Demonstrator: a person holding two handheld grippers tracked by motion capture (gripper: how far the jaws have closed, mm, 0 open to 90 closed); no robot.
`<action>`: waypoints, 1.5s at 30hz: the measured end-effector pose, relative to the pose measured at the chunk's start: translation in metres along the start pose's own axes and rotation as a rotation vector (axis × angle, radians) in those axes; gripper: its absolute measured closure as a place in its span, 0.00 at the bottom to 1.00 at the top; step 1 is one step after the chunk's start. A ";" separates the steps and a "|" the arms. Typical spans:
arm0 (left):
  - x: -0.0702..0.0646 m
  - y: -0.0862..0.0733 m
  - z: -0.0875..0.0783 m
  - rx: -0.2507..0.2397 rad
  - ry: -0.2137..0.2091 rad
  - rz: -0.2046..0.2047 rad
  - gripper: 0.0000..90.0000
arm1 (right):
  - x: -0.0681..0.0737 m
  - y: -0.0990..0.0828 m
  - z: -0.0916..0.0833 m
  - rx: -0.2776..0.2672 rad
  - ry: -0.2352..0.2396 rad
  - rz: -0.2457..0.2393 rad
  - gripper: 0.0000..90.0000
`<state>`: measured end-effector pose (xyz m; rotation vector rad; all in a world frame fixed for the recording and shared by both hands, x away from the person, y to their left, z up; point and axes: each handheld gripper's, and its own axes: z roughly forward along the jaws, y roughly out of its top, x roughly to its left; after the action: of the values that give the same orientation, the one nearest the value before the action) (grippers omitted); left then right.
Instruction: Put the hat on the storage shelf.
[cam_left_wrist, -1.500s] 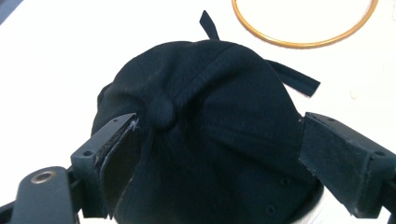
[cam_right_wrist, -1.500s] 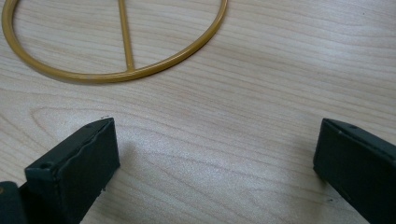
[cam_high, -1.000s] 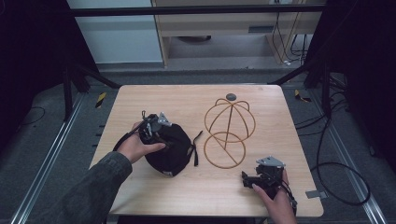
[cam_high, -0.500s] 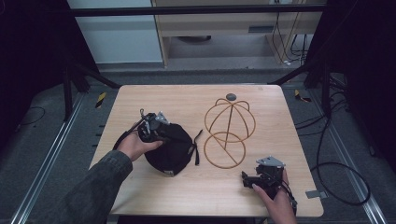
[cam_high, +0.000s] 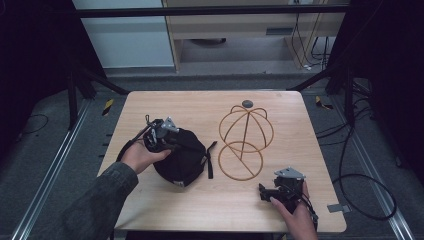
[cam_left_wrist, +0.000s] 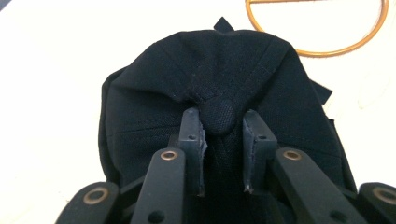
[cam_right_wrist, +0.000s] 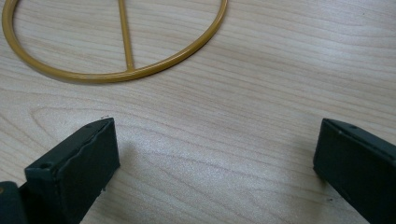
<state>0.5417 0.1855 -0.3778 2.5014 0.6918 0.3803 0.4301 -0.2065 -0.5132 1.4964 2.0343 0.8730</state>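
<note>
- While the left gripper (cam_left_wrist: 223, 128) has just been closing, its two black jaws now pinch a fold of cloth at the crown of the black fabric cap (cam_left_wrist: 224, 84), with the round cloth-covered top button (cam_left_wrist: 220, 115) sitting between the pads.
- From that grip outward, the cap bunches up around the jaws and its soft dome sags onto the pale wooden desk (cam_high: 200, 107); in the high view the left gripper (cam_high: 162, 134) sits on the cap's (cam_high: 182, 157) upper left side, and a short black strap hangs off its right edge.
- Just right of the cap, near but apart from it, stands the golden wire hat stand (cam_high: 245, 142), a dome of thin hoops over a round base ring, with nothing on it.
- Resting low at the desk's near right corner, the right gripper (cam_high: 272, 192) has its jaws spread wide with nothing between them; its own view looks over bare wood toward the base ring (cam_right_wrist: 116, 70).
- My reading is that the grasp step is just complete, and dressing the stand with the cap seems the aim.
- Next would come a lift by the crown, high enough for the brim to clear the hoops, then a carry rightward over the dome; the free gripper could steady the base.
</note>
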 end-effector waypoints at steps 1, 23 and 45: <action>0.000 0.000 -0.002 -0.002 0.004 0.005 0.82 | 0.000 0.000 0.000 0.000 0.000 0.001 0.00; -0.004 0.009 -0.029 -0.059 0.008 0.005 0.83 | 0.000 0.000 0.000 0.000 0.000 0.000 0.00; -0.003 0.027 -0.067 -0.121 0.035 0.014 0.83 | 0.000 0.000 0.000 0.000 0.002 -0.001 0.00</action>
<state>0.5241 0.1905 -0.3081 2.3916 0.6461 0.4581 0.4303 -0.2066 -0.5132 1.4953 2.0361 0.8742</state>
